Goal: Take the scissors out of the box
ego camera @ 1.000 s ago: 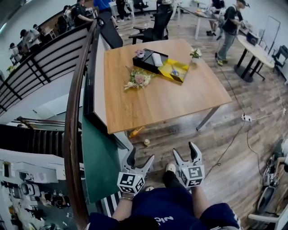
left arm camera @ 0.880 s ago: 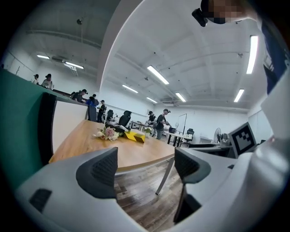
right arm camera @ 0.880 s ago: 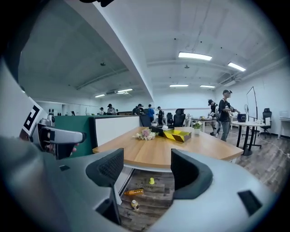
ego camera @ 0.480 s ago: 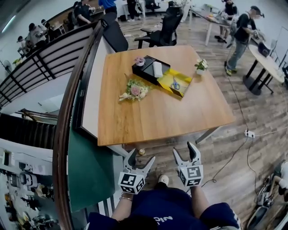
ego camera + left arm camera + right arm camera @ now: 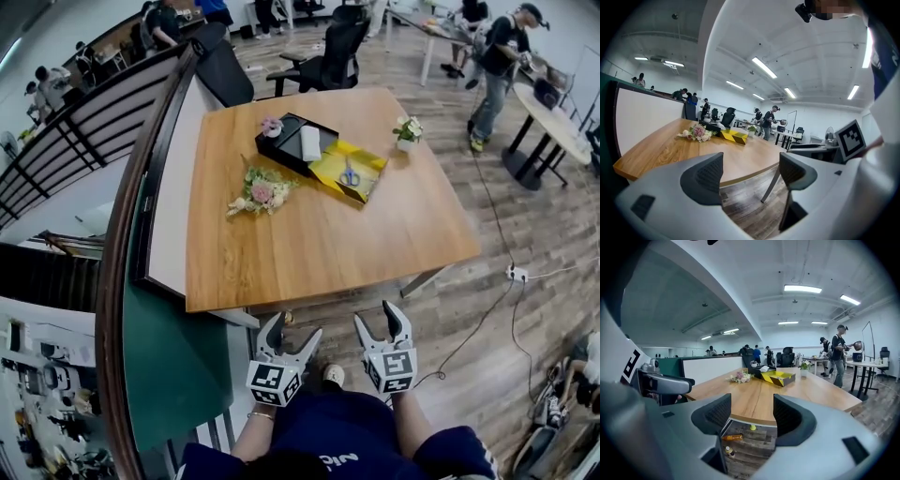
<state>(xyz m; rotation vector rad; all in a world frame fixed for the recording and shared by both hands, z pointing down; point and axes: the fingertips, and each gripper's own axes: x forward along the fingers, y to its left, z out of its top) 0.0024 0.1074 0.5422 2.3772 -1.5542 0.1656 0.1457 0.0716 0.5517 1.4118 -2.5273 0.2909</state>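
The blue-handled scissors (image 5: pixel 350 174) lie in an open yellow box (image 5: pixel 328 161) at the far middle of the wooden table (image 5: pixel 309 239), next to a black box part (image 5: pixel 286 141). The yellow box (image 5: pixel 734 136) is small and far off in the left gripper view, and the same box (image 5: pixel 778 378) is distant in the right gripper view. My left gripper (image 5: pixel 292 328) and right gripper (image 5: pixel 380 317) hang side by side before the table's near edge, well short of the box. Both are open and hold nothing. The right jaws have just been closing a little.
A flower bouquet (image 5: pixel 260 193) lies left of the box and a small potted plant (image 5: pixel 406 129) stands to its right. A curved railing and partition (image 5: pixel 141 234) run along the left. An office chair (image 5: pixel 328 56) stands behind the table. A bottle (image 5: pixel 732 437) lies on the floor underneath.
The table's near edge has drawn closer to both grippers as I walked toward it. The right jaws stand slightly narrower than before.
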